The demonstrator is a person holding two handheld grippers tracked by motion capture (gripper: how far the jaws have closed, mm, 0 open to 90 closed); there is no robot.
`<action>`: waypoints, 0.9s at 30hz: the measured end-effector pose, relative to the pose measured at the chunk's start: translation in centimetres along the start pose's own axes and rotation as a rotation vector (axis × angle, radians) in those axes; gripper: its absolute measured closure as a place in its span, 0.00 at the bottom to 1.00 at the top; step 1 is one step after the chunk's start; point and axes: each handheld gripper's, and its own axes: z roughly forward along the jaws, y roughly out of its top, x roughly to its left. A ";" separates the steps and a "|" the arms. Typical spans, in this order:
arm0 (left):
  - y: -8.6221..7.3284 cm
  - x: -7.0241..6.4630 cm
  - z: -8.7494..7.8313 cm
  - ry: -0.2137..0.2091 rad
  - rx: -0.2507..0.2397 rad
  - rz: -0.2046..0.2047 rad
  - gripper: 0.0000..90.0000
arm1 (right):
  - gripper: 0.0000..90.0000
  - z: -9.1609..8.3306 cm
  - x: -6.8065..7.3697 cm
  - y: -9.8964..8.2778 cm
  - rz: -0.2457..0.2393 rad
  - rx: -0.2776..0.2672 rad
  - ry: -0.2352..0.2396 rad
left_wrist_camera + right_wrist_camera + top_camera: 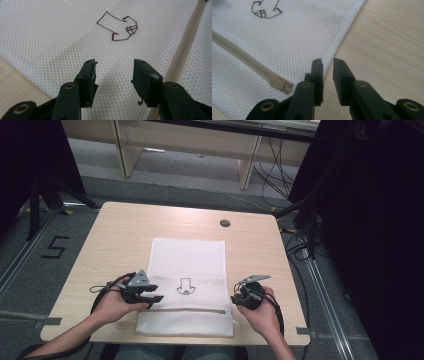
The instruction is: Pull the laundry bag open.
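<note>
The left gripper (148, 296) hovers with jaws wide and nothing between them, over the left edge of the white mesh bag (192, 265). The right gripper (240, 297), jaws narrow and empty, sits at the bag's right edge, just beside the beige zipper pull (280, 85). The bag lies flat between both, mid-table (115, 240). A dark outline drawing (185, 287) marks it; no readable writing. Its contents cannot be told.

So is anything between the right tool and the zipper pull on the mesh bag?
Nothing visible. The right tool hovers at the bag's edge, jaws slightly apart and empty; the zipper pull lies just beside it on bare mesh.
</note>
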 end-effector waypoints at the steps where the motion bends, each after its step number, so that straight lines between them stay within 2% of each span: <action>1: 0.0 0.0 0.0 -0.003 -0.004 0.017 0.59 | 0.92 0.0 -0.1 0.0 0.001 0.002 0.005; 3: 0.0 -0.1 0.1 -0.007 -0.006 0.010 0.59 | 0.95 0.0 -0.1 0.0 0.009 0.005 0.008; 5: 0.1 -0.3 0.1 -0.005 -0.007 0.041 0.59 | 0.96 -0.1 -0.1 0.0 0.007 0.015 -0.008; 7: 0.1 -0.5 0.0 -0.014 -0.010 0.041 0.59 | 0.97 -0.1 -0.1 0.0 0.005 0.023 -0.006; 8: 0.1 -0.5 0.0 -0.014 -0.010 0.041 0.59 | 0.99 0.1 0.1 0.0 0.014 0.005 -0.002; 9: 0.1 -0.7 0.0 -0.011 -0.022 0.025 0.59 | 0.99 0.1 0.1 0.0 0.014 0.005 -0.002; 10: 0.1 -0.6 -0.2 -0.016 -0.013 0.063 0.59 | 1.00 0.0 0.1 0.1 0.018 0.048 0.011; 11: 0.0 -0.8 -0.1 -0.026 -0.030 0.040 0.59 | 1.00 -0.1 0.3 0.1 0.043 0.063 0.019; 14: 0.0 -0.8 -0.1 -0.029 -0.026 0.035 0.59 | 1.00 0.2 0.4 0.2 0.037 0.057 0.044; 15: 0.0 -0.8 -0.1 -0.029 -0.024 0.033 0.59 | 1.00 0.3 0.6 0.3 0.055 0.074 0.046; 17: 0.1 -0.8 -0.1 -0.037 -0.035 0.034 0.59 | 1.00 0.5 0.5 0.3 0.038 0.075 0.049; 18: 0.2 -0.5 -0.1 -0.036 -0.018 0.059 0.59 | 1.00 0.6 0.5 0.3 0.047 0.089 0.056; 19: 0.2 -0.7 0.1 -0.045 -0.032 0.030 0.59 | 1.00 1.1 0.6 0.3 0.048 0.098 0.068; 21: 0.2 -0.7 0.2 -0.049 -0.029 0.017 0.59 | 1.00 1.1 0.6 0.3 0.054 0.115 0.075; 22: 0.3 -0.6 0.3 -0.056 -0.034 0.034 0.59 | 1.00 1.3 0.6 0.2 0.051 0.109 0.080; 23: 0.3 -0.7 0.5 -0.054 -0.019 0.020 0.59 | 1.00 1.3 0.7 0.2 0.042 0.110 0.089; 27: 0.3 -0.8 0.7 -0.068 -0.022 0.020 0.59 | 1.00 1.3 0.7 0.1 0.047 0.123 0.095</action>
